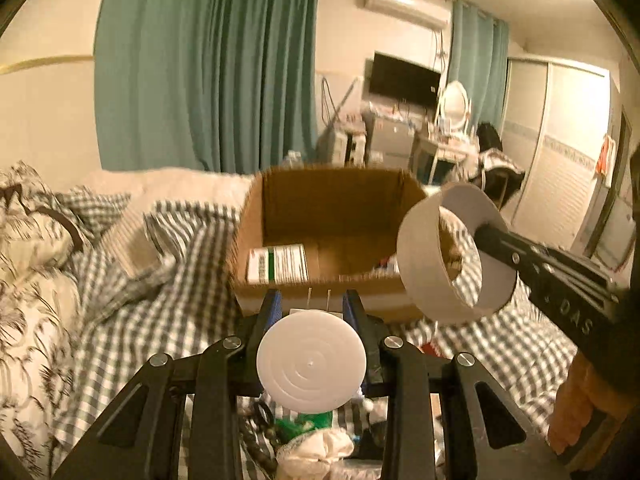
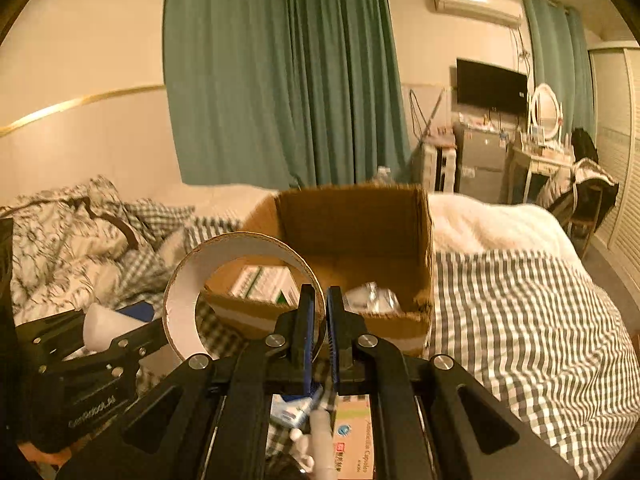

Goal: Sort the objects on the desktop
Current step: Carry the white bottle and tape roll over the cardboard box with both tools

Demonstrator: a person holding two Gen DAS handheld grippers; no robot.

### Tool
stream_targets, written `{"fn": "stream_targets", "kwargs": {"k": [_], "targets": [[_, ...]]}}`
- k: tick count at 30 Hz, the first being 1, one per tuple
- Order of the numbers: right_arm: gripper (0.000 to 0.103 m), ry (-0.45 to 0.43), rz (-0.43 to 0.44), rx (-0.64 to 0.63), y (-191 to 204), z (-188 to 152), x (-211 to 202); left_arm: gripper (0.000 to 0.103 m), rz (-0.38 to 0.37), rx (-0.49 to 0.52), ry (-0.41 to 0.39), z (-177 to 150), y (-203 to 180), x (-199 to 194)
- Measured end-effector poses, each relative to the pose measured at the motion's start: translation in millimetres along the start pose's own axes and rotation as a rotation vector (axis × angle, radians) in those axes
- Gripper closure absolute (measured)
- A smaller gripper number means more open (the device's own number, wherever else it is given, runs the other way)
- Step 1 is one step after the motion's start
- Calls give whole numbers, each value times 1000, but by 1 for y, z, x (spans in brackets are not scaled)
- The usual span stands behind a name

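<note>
An open cardboard box stands on the checked bed; it also shows in the right wrist view. A green-and-white medicine box lies inside it. My left gripper is shut on a white plug adapter with a round flat face, held just before the box's near wall. My right gripper is shut on the wall of a wide white tape ring, held in the air at the box's near edge; the ring also shows in the left wrist view.
Clutter lies under the grippers: a green packet and white cloth, a medicine carton and a small tube. Crumpled patterned bedding is at the left. Checked sheet spreads to the right.
</note>
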State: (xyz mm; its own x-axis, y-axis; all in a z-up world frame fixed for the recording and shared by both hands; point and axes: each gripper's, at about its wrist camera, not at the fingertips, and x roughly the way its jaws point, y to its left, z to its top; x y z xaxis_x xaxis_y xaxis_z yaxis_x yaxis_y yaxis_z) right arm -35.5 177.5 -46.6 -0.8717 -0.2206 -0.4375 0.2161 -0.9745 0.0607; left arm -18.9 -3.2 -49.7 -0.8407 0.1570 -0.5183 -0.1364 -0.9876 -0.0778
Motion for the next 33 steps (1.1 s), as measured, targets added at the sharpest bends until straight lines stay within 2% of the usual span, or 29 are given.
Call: {"fn": "stream_targets", "kwargs": {"k": [12, 22, 33], "targets": [[97, -155, -12, 13, 3, 29, -52, 71, 30, -24, -185, 42, 14, -46], [97, -217, -32, 13, 2, 53, -66, 71, 33, -19, -240, 61, 18, -48], [97, -250, -32, 3, -4, 87, -52, 71, 27, 9, -291, 93, 12, -36]]}}
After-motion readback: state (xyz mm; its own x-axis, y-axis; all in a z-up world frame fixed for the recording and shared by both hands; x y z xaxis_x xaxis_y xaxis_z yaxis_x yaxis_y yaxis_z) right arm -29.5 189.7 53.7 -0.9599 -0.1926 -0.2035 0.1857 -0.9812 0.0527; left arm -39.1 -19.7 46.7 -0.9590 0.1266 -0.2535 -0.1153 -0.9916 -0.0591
